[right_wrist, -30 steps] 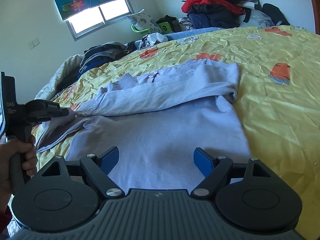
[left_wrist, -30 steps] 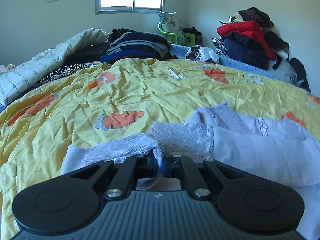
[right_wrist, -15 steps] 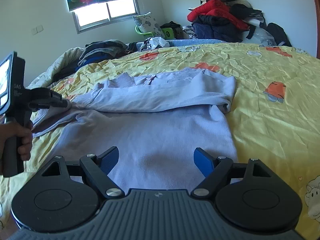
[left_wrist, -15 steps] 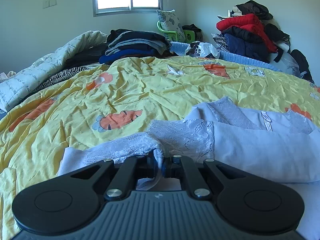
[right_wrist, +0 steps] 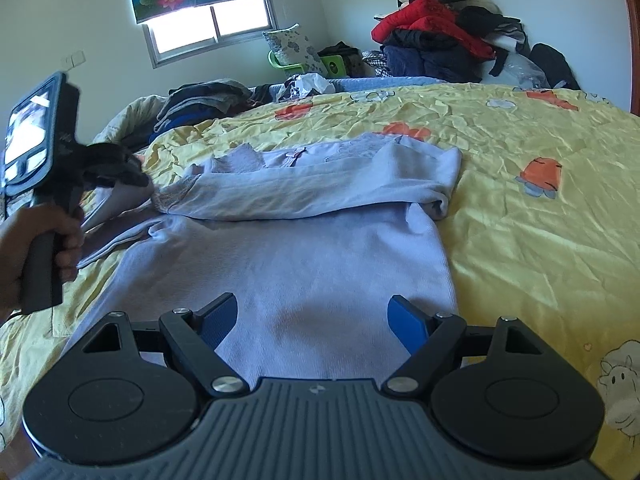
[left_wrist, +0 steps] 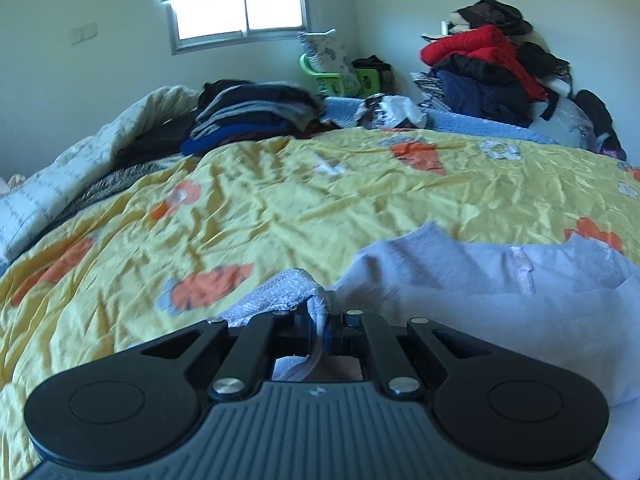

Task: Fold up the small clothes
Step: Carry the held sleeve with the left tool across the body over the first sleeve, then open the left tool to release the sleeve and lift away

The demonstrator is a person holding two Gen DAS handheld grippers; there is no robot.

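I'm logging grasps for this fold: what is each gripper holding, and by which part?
Left gripper is shut on the lavender top at its lace-trimmed sleeve end. Right gripper is open, holding nothing.

Left wrist view: low, close over the yellow bedspread [left_wrist: 280,208], looking along the left gripper [left_wrist: 319,326] toward the window [left_wrist: 240,16] wall; lavender top [left_wrist: 500,292] fills lower right, very near. Right wrist view: a bit higher, looking down along the right gripper [right_wrist: 312,320] over the same top [right_wrist: 304,272] toward the same window [right_wrist: 212,24] (slightly tilted). Left gripper [right_wrist: 136,178] shows at its left edge. Shared: bedspread, top, window, folded stack [left_wrist: 256,116], red jacket pile [right_wrist: 432,24].
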